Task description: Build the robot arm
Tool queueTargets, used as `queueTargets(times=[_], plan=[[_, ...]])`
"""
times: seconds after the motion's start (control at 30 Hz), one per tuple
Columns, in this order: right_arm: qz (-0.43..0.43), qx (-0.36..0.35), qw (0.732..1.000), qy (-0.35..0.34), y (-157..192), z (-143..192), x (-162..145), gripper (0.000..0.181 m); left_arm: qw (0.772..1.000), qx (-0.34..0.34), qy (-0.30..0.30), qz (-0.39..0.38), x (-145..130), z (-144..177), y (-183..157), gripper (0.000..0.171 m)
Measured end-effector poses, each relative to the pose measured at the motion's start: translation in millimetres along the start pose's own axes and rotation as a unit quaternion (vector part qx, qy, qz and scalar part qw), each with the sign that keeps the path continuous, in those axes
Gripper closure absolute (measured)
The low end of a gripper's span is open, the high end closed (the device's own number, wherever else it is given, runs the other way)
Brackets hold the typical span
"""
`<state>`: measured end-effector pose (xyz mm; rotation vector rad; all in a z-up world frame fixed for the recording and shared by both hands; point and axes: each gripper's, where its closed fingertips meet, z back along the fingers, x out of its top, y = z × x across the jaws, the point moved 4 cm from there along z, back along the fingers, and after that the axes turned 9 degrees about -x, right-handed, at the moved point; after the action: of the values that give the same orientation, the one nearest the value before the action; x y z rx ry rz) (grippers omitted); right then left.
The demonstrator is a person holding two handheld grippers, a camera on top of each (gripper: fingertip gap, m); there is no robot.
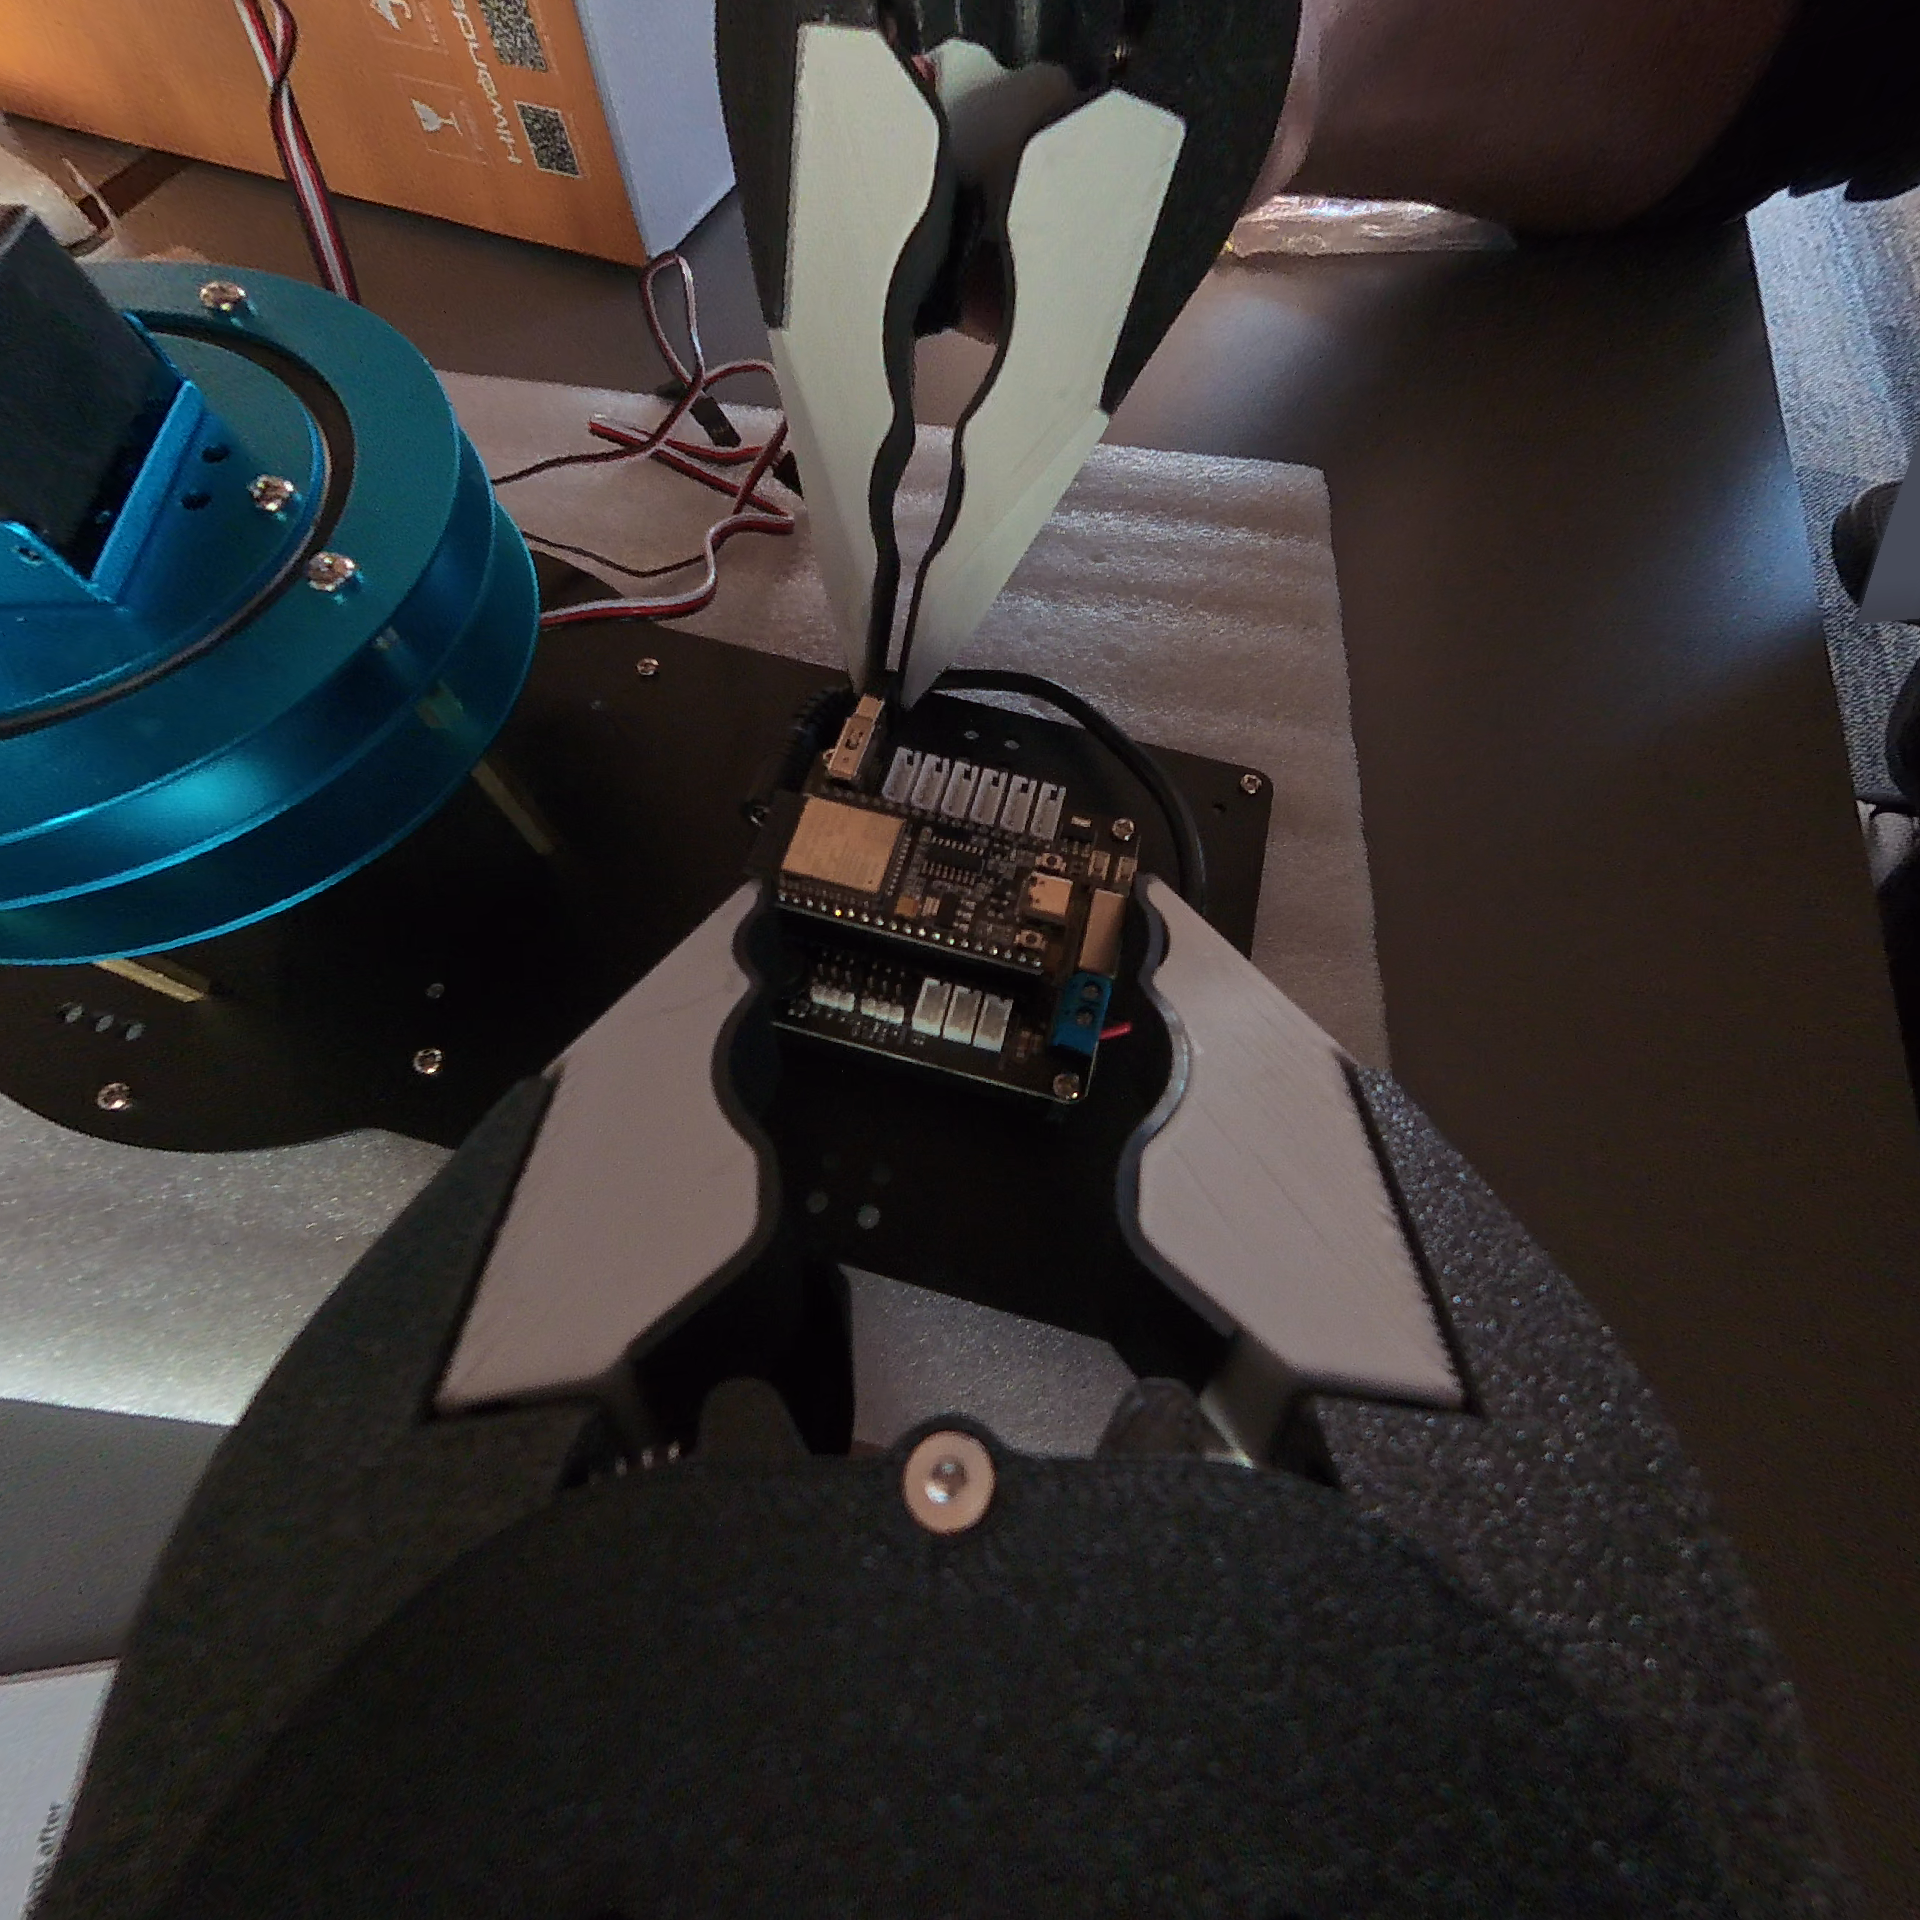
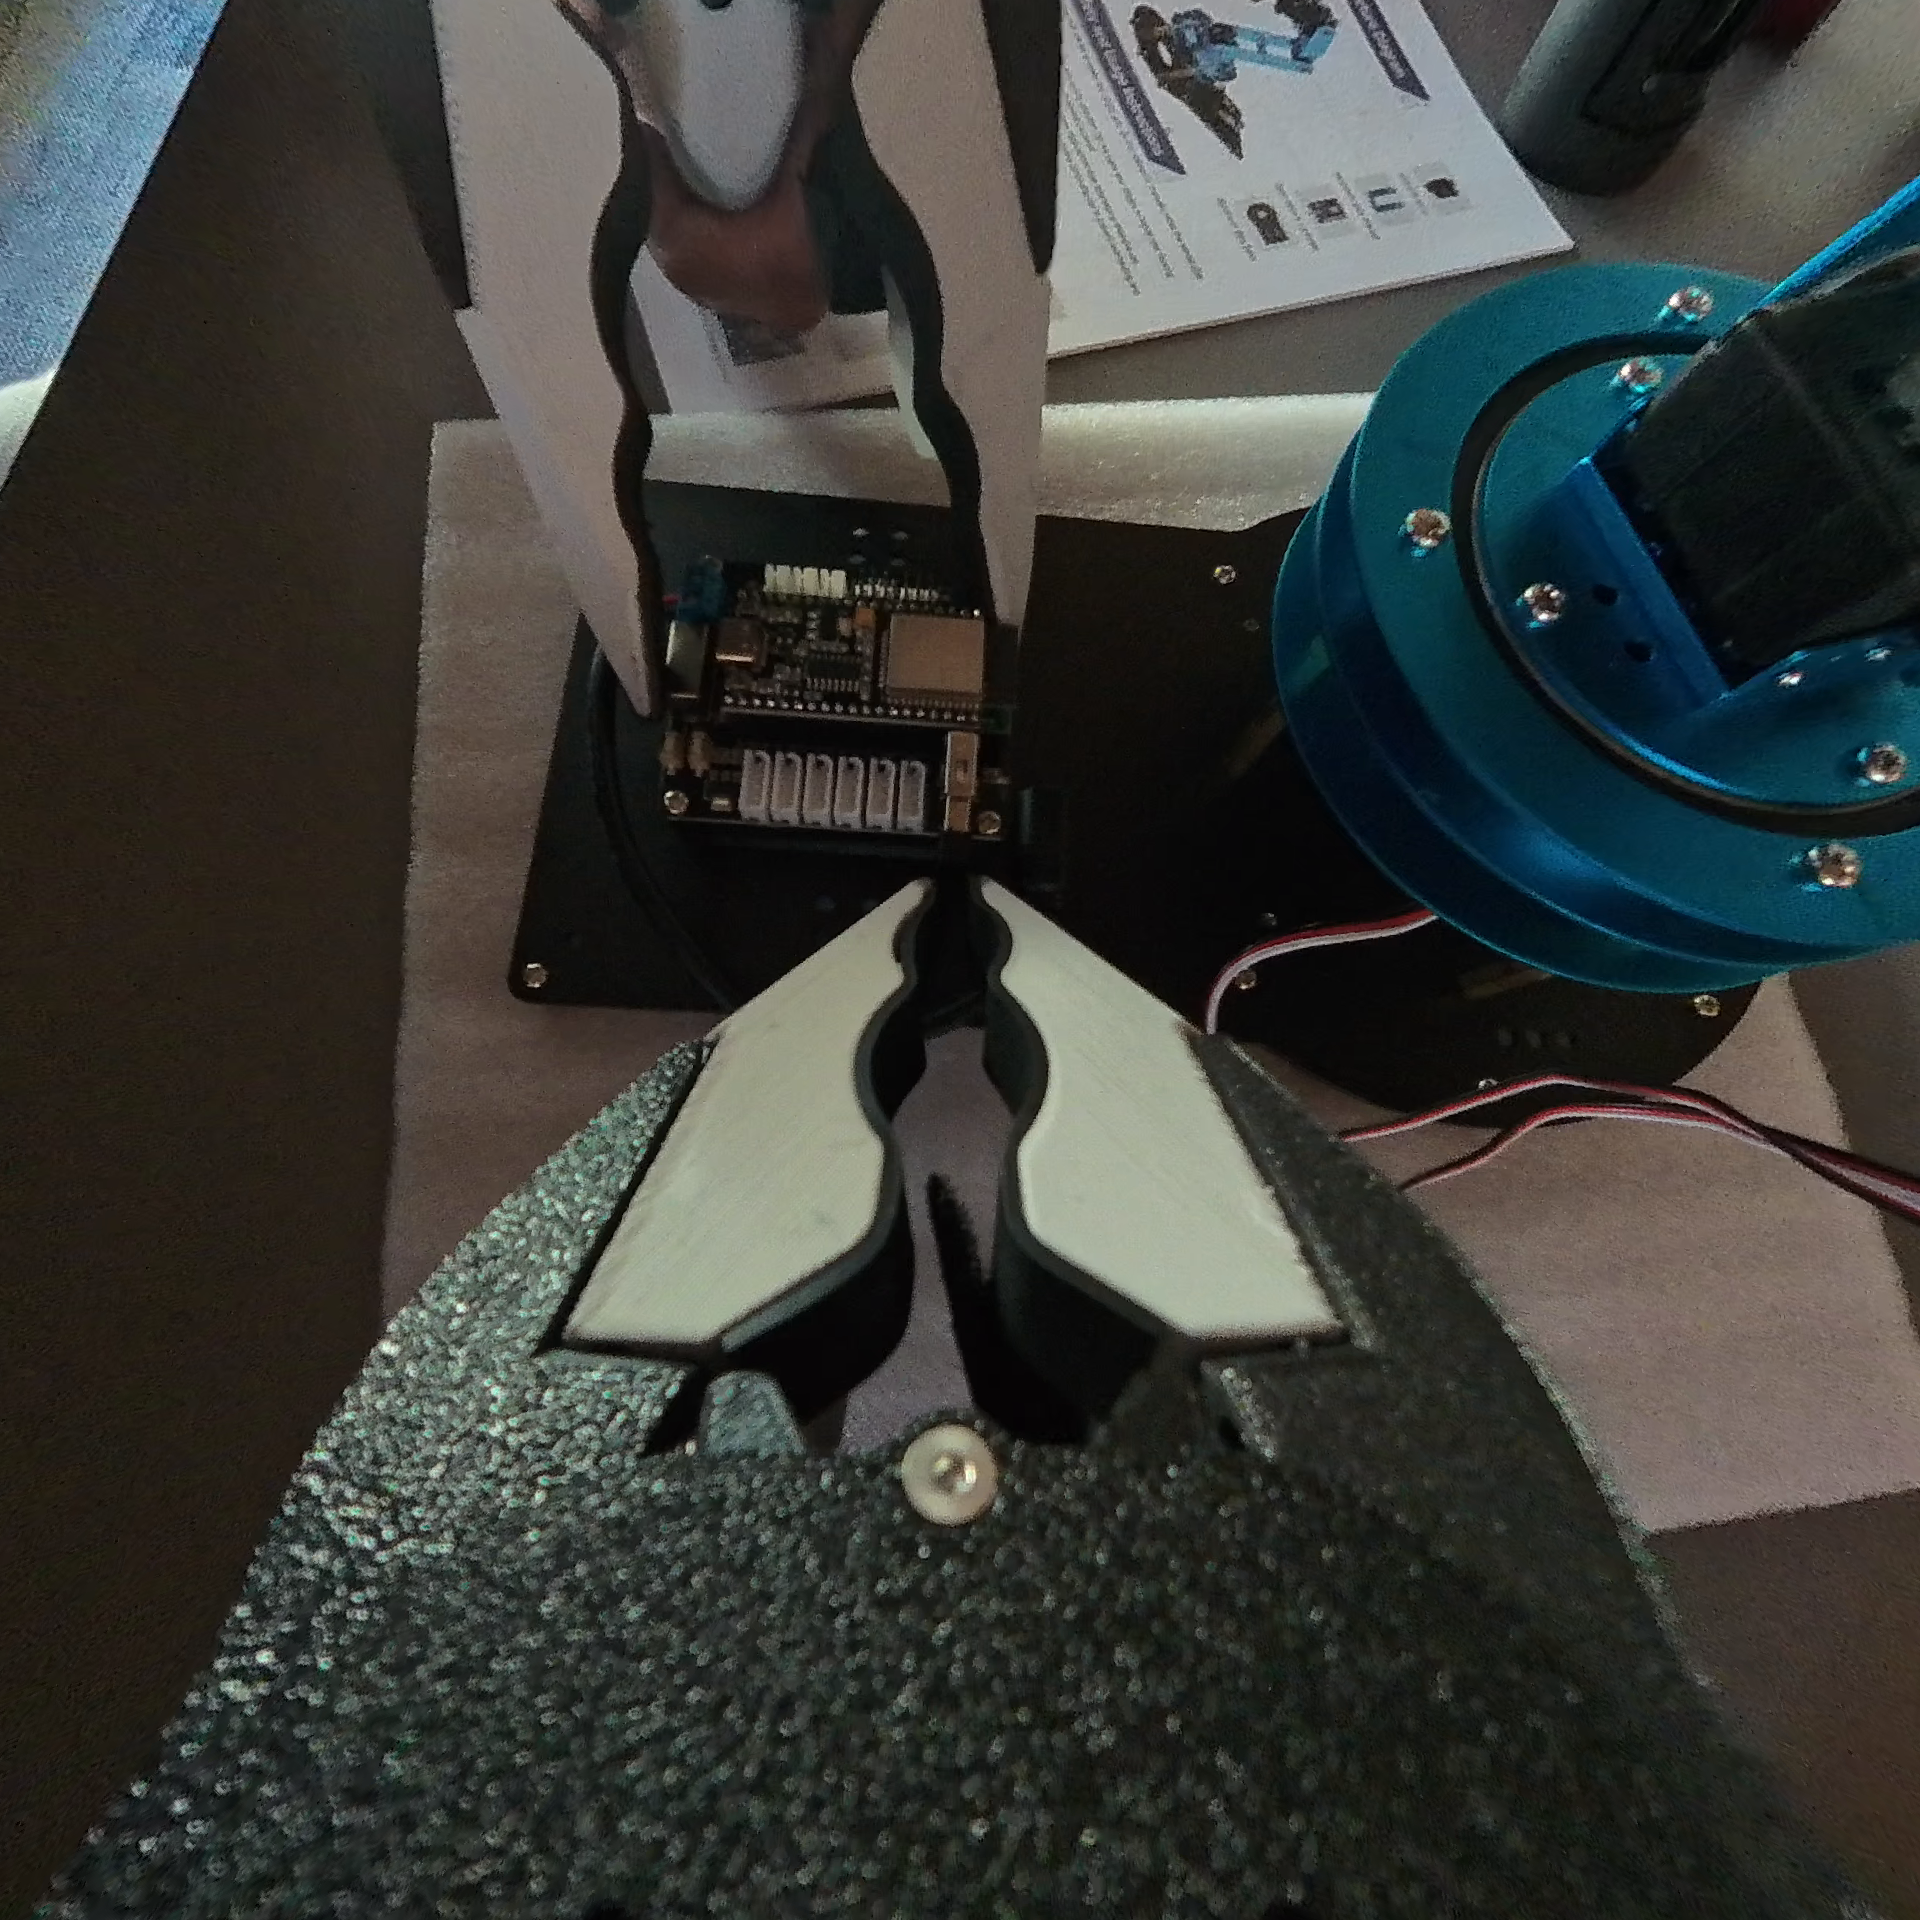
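Observation:
A black circuit board [image 1: 935, 914] with white sockets is mounted on a black base plate [image 1: 644, 935]. My left gripper [image 1: 951, 902] straddles the board with its jaws wide, and the pads rest against both side edges. It shows from the front in the right wrist view [image 2: 821, 649], around the board [image 2: 831, 686]. My right gripper [image 2: 954, 891] is nearly closed on a thin black cable just behind a silver plug [image 2: 961, 790] that sits in the board's edge. In the left wrist view it [image 1: 883, 696] comes down from above onto that plug [image 1: 857, 743].
A blue turntable base [image 1: 208, 675] with a black servo stands on the same plate, and it also shows in the right wrist view [image 2: 1558, 727]. Red, white and black servo wires [image 2: 1558, 1112] trail over the white foam sheet [image 1: 1195, 582]. An orange box [image 1: 364, 104] and a printed sheet [image 2: 1299, 156] lie beyond. My right fingertips sit around 5 centimetres from my left ones.

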<state>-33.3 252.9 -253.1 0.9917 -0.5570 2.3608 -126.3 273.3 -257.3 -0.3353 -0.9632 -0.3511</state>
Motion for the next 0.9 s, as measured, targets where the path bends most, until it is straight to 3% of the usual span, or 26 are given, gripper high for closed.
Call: queueTargets(times=[0.4, 0.6, 0.77, 0.9], plan=[[0.034, 0.005, 0.999, 0.027, 0.0, -0.4, 3.1, 0.181, 1.000, -0.001, 0.000, -0.002, 0.0, 0.0, -0.3, 0.106], [-0.034, 0.068, 0.997, -0.006, -4.8, -0.8, 1.5, 0.181, 1.000, 0.000, 0.001, -0.003, -0.2, 0.0, -0.1, 0.106], [0.014, 0.045, 0.999, 0.000, -2.4, -3.6, 1.5, 0.181, 1.000, 0.001, 0.003, -0.004, 0.0, -0.4, 0.1, 0.106], [-0.001, 0.048, 0.999, -0.005, -2.8, -3.5, 2.2, 0.181, 1.000, 0.001, 0.005, -0.003, 0.4, -0.2, 0.1, 0.106]])
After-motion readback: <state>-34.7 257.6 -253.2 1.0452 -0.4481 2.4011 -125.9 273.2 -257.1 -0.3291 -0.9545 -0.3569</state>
